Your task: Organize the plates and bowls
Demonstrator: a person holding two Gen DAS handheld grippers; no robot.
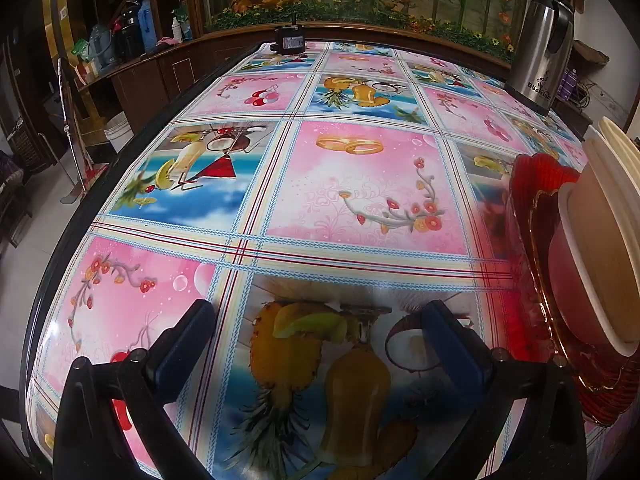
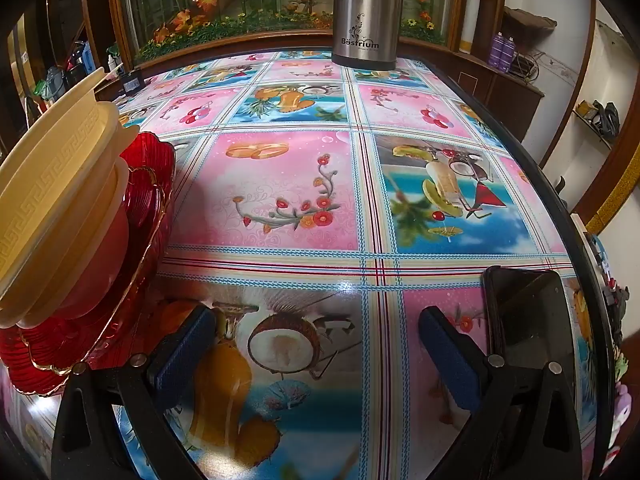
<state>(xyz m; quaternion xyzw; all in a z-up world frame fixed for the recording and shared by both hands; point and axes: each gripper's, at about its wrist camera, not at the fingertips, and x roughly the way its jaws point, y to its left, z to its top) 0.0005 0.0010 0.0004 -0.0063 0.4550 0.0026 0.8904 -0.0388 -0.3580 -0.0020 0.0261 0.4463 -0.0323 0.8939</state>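
Left gripper (image 1: 320, 336), right gripper (image 2: 316, 336): both released, empty | cream plastic bowls (image 2: 60, 200) stacked on red ribbed glass plates (image 2: 148, 184) between them | steel thermos (image 2: 366, 12) far side | dark slab, perhaps a phone (image 2: 528, 320), beside right gripper

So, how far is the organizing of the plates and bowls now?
Done, it seems: cream bowls sit nested on the red plates, one stack. In hand: nothing; the left tongs and right tongs are open and empty. Left: possibly nothing, no loose dishes show.

The cream bowls (image 1: 600, 232) and red plates (image 2: 148, 184) run off frame.
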